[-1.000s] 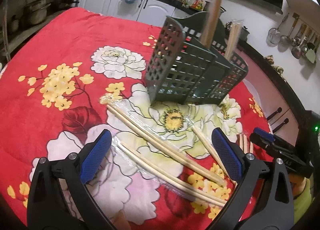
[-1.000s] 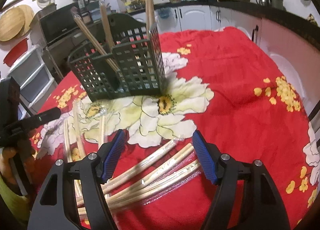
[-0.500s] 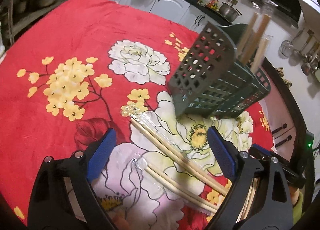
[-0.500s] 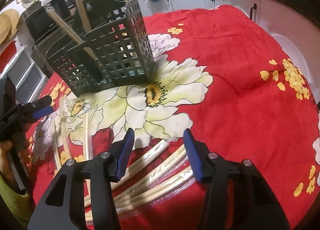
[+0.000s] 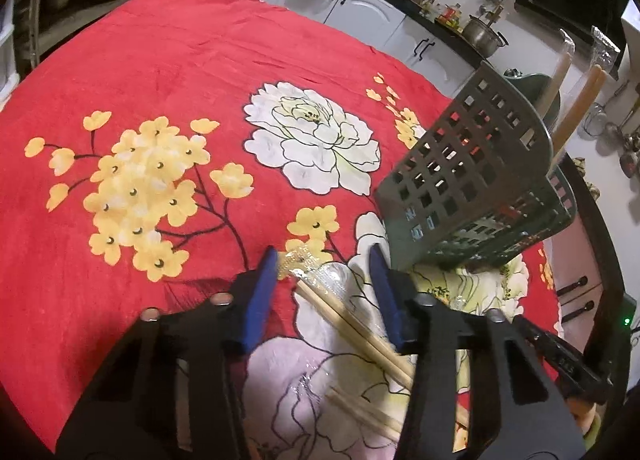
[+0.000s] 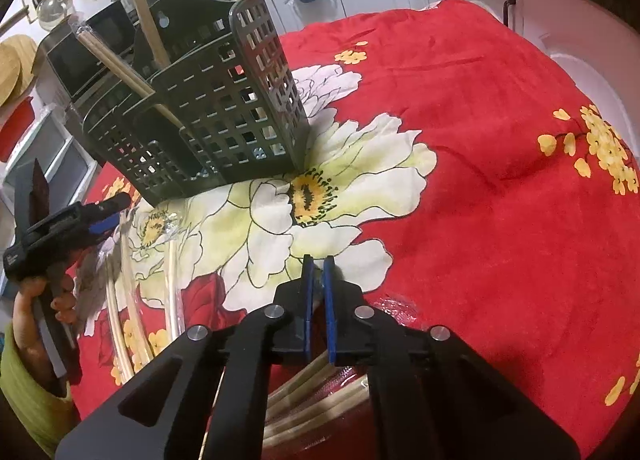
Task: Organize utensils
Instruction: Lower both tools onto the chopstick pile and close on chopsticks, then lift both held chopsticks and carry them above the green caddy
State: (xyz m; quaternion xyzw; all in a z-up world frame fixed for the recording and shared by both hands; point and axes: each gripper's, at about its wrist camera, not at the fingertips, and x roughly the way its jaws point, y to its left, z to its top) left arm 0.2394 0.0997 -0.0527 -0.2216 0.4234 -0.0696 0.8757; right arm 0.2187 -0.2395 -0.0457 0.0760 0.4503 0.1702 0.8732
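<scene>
Left gripper (image 5: 324, 292): jaws had just been closing, part-way in, straddling a wrapped chopstick pair (image 5: 352, 324) at lower centre of the left wrist view. Blue pads stood either side of the sticks with cloth showing in the gap; I judged no pinch yet. I had angled it down over the near end, presumably so the pair would lift lengthwise.

Right gripper (image 6: 318, 292): jaws had just been closing and stood nearly together at lower centre of the right wrist view. More wrapped chopsticks (image 6: 304, 392) lay under and behind the fingers; whether the pads caught film or a stick, I could not tell.

Green utensil caddy (image 6: 208, 116) stood upright on the red floral cloth (image 6: 480, 140), upper left in the right wrist view. A few wrapped pairs (image 6: 116, 60) leaned in its compartments already, so I read the caddy as the destination. Loose pairs (image 6: 120, 300) lay at lower left of that view, near the person's hand (image 6: 36, 300) on the left tool.
</scene>
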